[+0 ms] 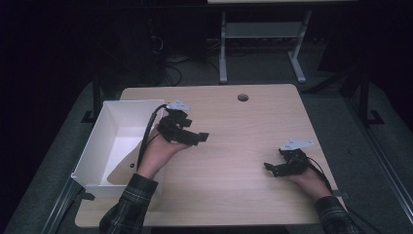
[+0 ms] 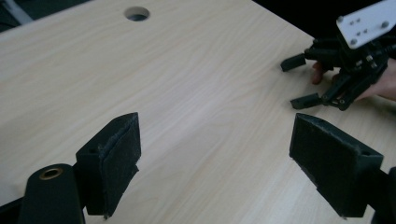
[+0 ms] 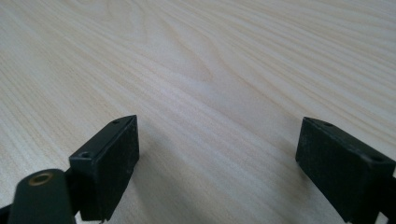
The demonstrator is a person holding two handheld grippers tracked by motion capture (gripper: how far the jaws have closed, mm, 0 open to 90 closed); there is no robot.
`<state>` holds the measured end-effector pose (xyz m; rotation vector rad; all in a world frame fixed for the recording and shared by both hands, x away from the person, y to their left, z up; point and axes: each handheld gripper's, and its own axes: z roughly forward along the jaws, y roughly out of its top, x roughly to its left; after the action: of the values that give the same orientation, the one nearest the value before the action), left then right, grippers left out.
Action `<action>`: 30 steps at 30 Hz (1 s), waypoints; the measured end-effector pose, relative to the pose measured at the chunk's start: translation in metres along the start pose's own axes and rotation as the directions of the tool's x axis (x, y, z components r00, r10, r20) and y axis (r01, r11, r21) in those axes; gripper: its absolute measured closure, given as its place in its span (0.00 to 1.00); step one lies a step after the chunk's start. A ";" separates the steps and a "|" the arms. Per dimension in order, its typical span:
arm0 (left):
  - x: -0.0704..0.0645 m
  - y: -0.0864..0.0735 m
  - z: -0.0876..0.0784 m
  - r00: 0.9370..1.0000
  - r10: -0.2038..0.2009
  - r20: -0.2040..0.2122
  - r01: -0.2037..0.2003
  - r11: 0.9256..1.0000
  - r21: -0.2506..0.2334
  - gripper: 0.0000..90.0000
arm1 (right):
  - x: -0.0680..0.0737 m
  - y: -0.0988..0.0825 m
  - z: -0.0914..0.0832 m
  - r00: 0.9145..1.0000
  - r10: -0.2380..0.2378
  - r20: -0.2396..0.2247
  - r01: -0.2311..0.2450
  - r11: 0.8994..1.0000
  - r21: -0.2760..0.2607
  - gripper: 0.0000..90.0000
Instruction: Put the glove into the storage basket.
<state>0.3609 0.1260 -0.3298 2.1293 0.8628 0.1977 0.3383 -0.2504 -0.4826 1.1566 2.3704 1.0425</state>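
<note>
My left gripper hovers over the left part of the light wooden table, beside the white bin, held by a hand in a plaid sleeve. Its jaws stand wide open with bare wood between them, and its own view puts the left gripper low over the tabletop. My right gripper rests low near the table's right front, open and holding nothing. Seen from the left gripper view, the right gripper lies across the table with its jaws apart. The right gripper frames plain wood grain in its own view.
A white open bin hangs at the table's left edge. A round cable hole sits near the far edge, also seen as the hole. Beyond the table stand a white desk frame and cables on the dark floor.
</note>
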 end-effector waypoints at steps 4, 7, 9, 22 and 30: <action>-0.009 -0.002 0.016 1.000 0.008 0.016 -0.008 1.000 0.019 0.18 | 0.000 0.000 0.000 1.000 0.000 0.000 0.000 1.000 0.000 0.14; -0.016 -0.005 0.027 1.000 0.009 0.022 -0.010 1.000 0.020 0.18 | 0.000 0.000 0.000 1.000 -0.001 0.000 0.001 1.000 0.000 0.14; -0.019 -0.008 0.034 1.000 0.015 0.022 -0.016 0.999 0.033 0.18 | 0.000 0.000 0.000 1.000 -0.002 0.000 0.002 1.000 0.002 0.14; -0.032 -0.043 0.077 0.998 0.056 0.018 -0.057 0.996 0.073 0.18 | 0.000 0.000 0.000 1.000 -0.004 -0.003 0.004 1.000 0.003 0.14; -0.025 -0.077 0.096 0.996 0.082 0.015 -0.083 0.989 0.122 0.18 | 0.000 0.000 0.000 1.000 -0.004 -0.003 0.004 1.000 0.003 0.14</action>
<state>0.3418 0.0837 -0.4462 2.2809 0.7993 0.1810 0.3382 -0.2505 -0.4825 1.1514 2.3762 1.0408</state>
